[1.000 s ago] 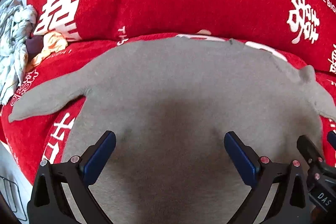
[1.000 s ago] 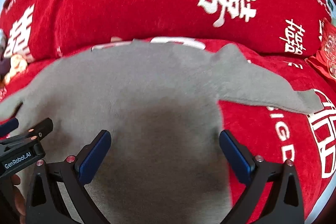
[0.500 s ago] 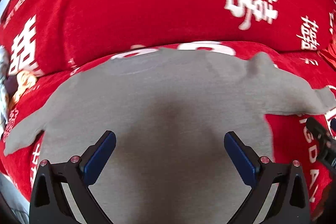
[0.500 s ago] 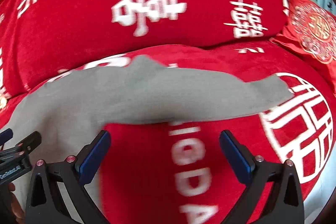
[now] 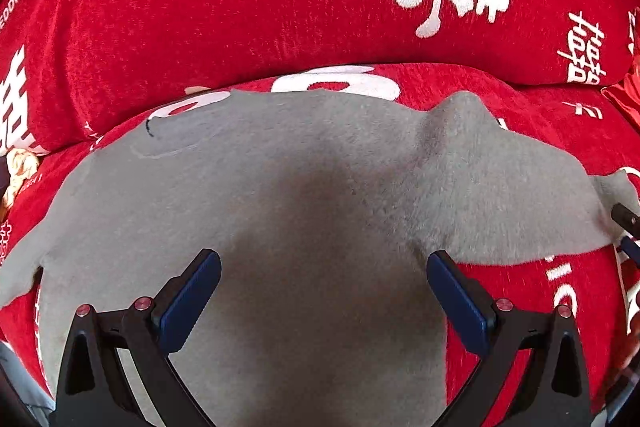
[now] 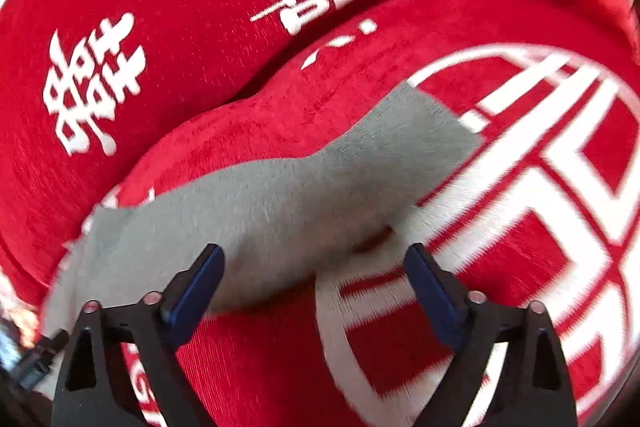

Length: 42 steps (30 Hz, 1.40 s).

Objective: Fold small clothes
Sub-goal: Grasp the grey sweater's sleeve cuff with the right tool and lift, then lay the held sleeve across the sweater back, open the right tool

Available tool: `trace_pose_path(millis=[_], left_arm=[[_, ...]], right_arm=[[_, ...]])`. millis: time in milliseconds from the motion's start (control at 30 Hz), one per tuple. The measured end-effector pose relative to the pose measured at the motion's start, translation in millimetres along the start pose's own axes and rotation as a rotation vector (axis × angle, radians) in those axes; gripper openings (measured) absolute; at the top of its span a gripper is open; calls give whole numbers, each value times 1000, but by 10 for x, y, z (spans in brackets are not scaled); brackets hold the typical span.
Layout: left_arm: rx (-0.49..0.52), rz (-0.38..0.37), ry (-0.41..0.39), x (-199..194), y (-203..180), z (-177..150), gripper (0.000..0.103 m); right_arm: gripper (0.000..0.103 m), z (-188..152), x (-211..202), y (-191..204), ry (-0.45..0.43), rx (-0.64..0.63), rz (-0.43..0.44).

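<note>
Both tools spread: left tool (image 5: 323,287) views the shirt's (image 5: 280,207) body; right tool (image 6: 314,283) only its sleeve (image 6: 320,183), cuff bordered by bare red cover (image 6: 520,267).

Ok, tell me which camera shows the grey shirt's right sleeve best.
The right wrist view. The right sleeve runs across the middle of the picture out to its cuff, flat on the red cover, though blurred. The left wrist view shows mostly the shirt's body; there the sleeve is squeezed toward the right edge.
</note>
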State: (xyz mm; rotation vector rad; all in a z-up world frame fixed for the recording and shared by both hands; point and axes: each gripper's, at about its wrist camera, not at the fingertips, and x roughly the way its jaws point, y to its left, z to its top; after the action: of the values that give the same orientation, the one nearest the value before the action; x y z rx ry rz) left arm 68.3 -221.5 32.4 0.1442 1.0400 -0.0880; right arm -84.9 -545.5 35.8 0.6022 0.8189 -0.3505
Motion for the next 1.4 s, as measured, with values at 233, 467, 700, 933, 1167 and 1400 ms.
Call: trace_pose_path(millis=[233, 467, 700, 933, 1167, 1400], left_arm=[[-11, -10, 4, 153, -37, 109, 103], [-66, -18, 12, 262, 68, 223, 103], [-21, -66, 61, 408, -195, 222, 103], [17, -40, 34, 376, -254, 228, 103], [25, -38, 17, 347, -235, 211, 103], [24, -72, -13, 232, -171, 193, 103]], right_arm=[[61, 306, 339, -105, 19, 109, 150], [4, 337, 49, -149, -83, 67, 158], [4, 205, -118, -128, -121, -27, 84], [33, 166, -97, -395, -101, 55, 60], [6, 211, -129, -509, -96, 74, 50], [6, 300, -711, 68, -217, -64, 59]])
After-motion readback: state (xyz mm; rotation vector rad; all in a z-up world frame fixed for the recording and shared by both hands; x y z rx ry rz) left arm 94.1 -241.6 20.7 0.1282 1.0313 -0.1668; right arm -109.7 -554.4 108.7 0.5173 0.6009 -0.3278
